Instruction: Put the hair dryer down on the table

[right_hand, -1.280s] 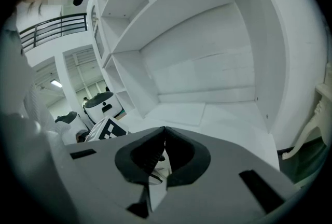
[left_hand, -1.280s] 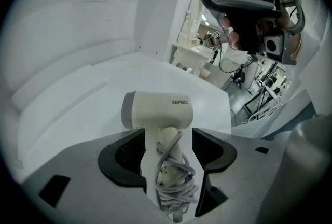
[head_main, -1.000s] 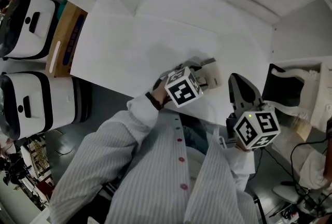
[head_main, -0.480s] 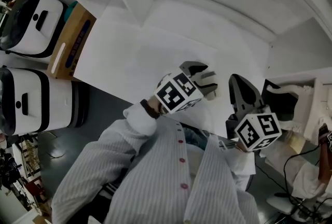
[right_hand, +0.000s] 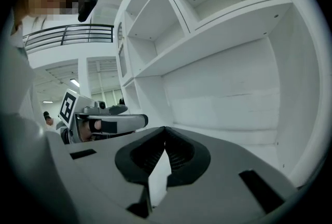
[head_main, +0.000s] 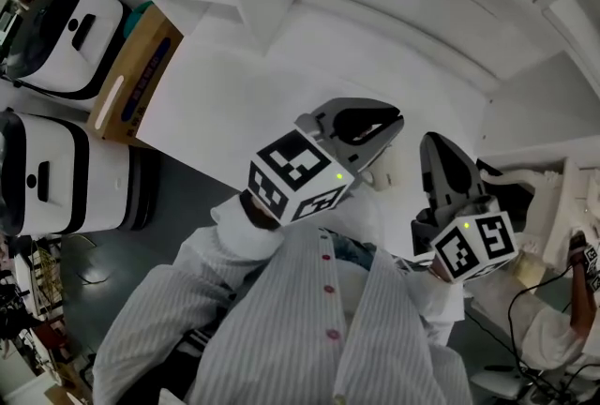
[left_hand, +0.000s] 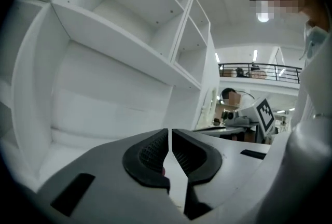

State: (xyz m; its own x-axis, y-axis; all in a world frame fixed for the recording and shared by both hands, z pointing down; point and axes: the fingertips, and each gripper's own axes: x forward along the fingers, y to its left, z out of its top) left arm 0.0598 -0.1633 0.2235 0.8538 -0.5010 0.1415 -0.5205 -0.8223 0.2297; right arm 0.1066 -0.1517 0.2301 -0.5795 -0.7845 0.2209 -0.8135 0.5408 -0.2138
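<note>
My left gripper [head_main: 394, 122] is raised above the near edge of the white table [head_main: 281, 84]. Its jaws are closing, and in the left gripper view [left_hand: 170, 132] only a thin slit is left between the pads, with nothing in it. A small pale thing [head_main: 382, 174] peeks out on the table just below that gripper; I cannot tell whether it is the hair dryer. My right gripper [head_main: 436, 145] hovers beside it on the right, shut and empty [right_hand: 165, 129]. In each gripper view the other gripper shows to the side.
White shelving [left_hand: 135, 36] rises behind the table. Two white-and-black machines [head_main: 56, 28] [head_main: 47, 178] and a cardboard box [head_main: 131, 70] stand on the left. Cables and pale clutter [head_main: 544, 197] lie at the right edge. The person's striped shirt [head_main: 309, 328] fills the foreground.
My left gripper has lifted up from the pale thing on the table and come toward the camera, and its jaws have gone from wide open to nearly together. The right gripper has hardly moved.
</note>
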